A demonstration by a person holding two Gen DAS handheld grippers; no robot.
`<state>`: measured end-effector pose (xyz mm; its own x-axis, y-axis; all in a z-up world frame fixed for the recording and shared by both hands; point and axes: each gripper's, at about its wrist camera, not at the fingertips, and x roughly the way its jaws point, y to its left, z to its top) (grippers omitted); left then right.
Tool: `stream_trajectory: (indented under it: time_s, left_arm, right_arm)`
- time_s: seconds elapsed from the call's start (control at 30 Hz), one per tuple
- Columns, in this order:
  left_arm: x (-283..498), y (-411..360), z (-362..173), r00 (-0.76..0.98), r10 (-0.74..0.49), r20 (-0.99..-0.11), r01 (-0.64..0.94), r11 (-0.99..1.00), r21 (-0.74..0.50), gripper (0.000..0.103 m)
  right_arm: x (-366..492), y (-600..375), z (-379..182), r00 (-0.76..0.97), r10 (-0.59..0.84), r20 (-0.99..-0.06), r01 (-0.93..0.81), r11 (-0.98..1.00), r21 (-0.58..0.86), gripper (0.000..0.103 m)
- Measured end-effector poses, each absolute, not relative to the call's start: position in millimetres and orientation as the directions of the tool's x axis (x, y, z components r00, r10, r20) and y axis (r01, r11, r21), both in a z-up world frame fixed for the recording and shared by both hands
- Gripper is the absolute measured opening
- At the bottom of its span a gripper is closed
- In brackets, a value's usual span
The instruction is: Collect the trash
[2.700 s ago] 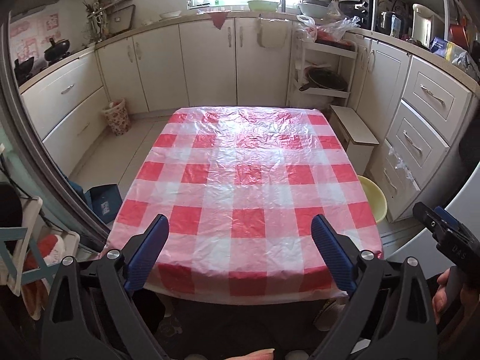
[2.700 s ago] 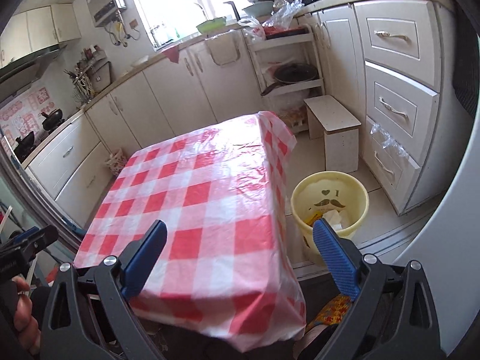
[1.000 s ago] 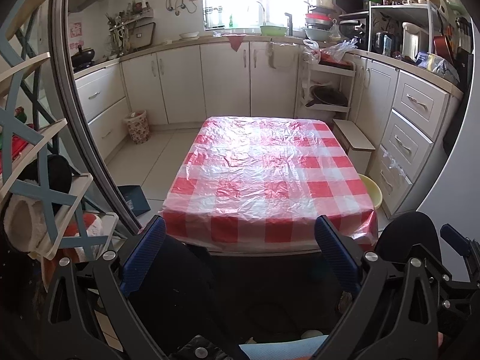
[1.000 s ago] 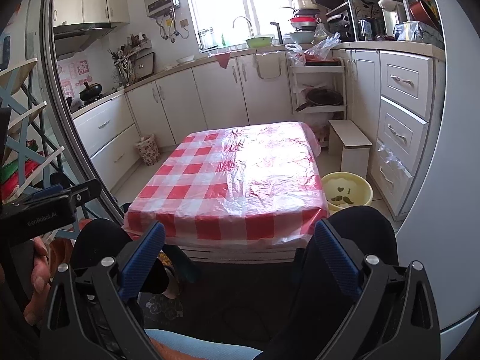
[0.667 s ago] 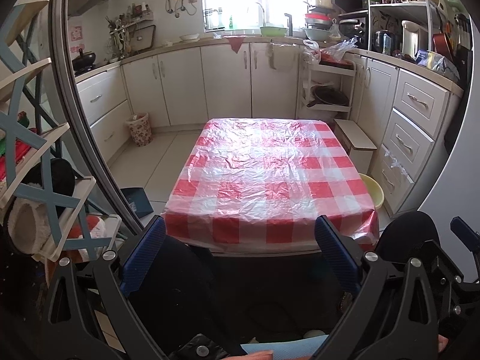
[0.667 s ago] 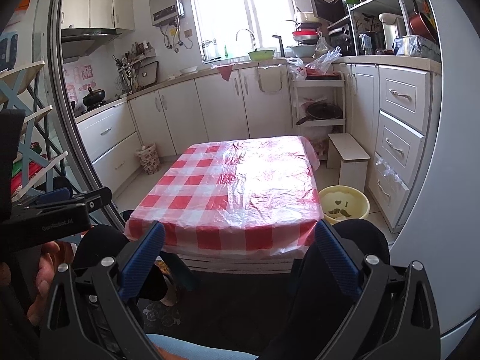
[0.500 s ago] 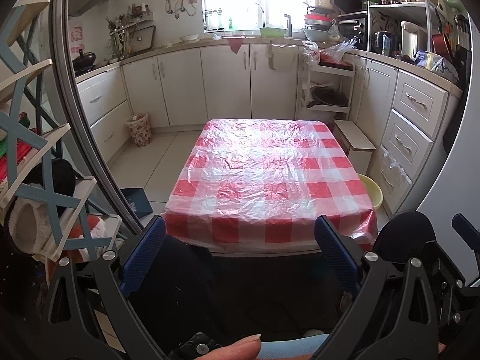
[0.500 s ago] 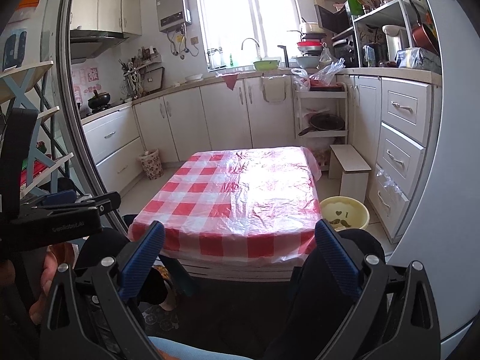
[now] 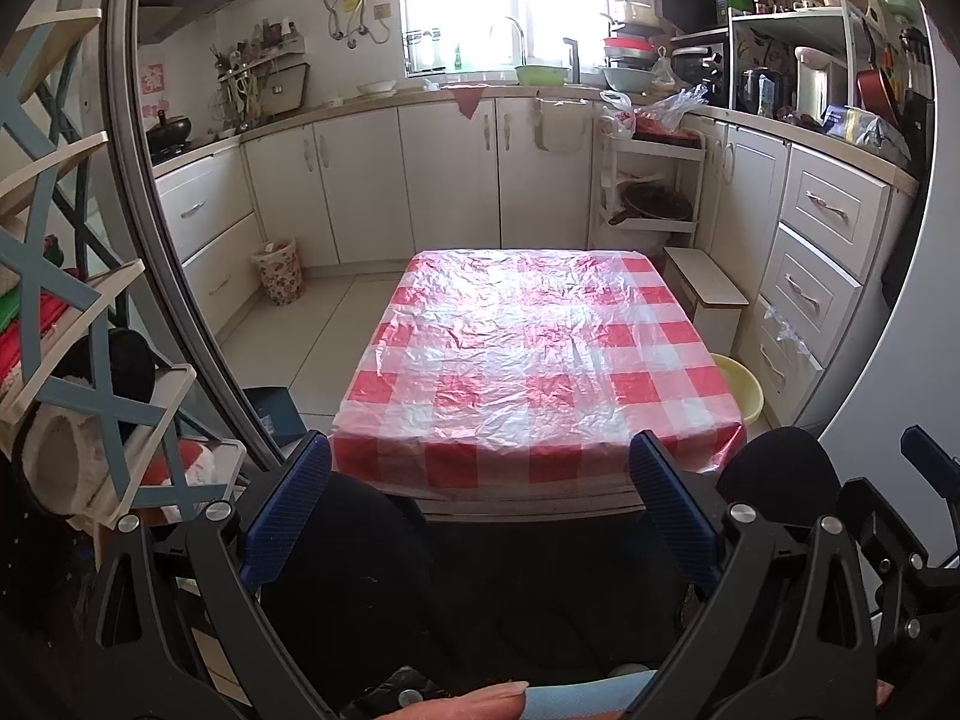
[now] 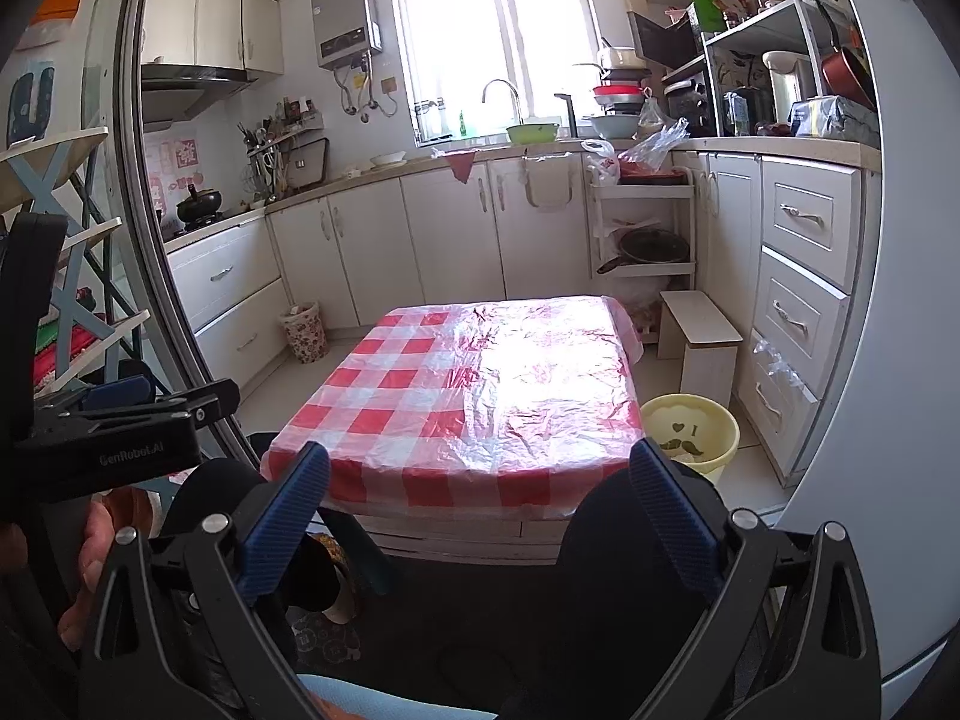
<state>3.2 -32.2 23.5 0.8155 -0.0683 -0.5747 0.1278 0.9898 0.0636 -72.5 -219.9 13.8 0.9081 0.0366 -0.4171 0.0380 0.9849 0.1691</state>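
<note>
A low table under a red-and-white checked plastic cloth [image 9: 528, 348] [image 10: 468, 396] stands mid-kitchen with nothing on it. A yellow bin [image 10: 696, 435] [image 9: 741, 387] with bits of paper inside sits on the floor at the table's right side. My left gripper [image 9: 480, 486] is open and holds nothing, well back from the table's near edge. My right gripper [image 10: 480, 486] is also open with nothing in it, above the person's dark knees. In the right wrist view the left gripper [image 10: 120, 438] appears at the left, a hand around it.
White cabinets [image 9: 450, 180] line the back and right walls. A small white stool [image 10: 699, 336] stands right of the table, and a flowered basket [image 9: 277, 270] by the left cabinets. A blue-and-cream shelf rack [image 9: 66, 330] stands close on the left. A curved door frame edges both views.
Both grippers have pulled back and risen from the table's edge, so the whole table now shows beyond the person's knees. Over the last second the right wrist view tilted up a little.
</note>
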Motion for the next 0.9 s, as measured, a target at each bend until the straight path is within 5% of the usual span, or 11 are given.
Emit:
stream_trajectory:
  time_s: [0.9]
  left_arm:
    - [-9.6, -31.6, 32.6, 0.831, -0.087, -0.549, 0.148, 0.987, 0.068, 0.095]
  right_arm:
    - [-86.1, -222.0, 27.6, 0.937, -0.017, -0.349, 0.075, 0.985, 0.154, 0.096]
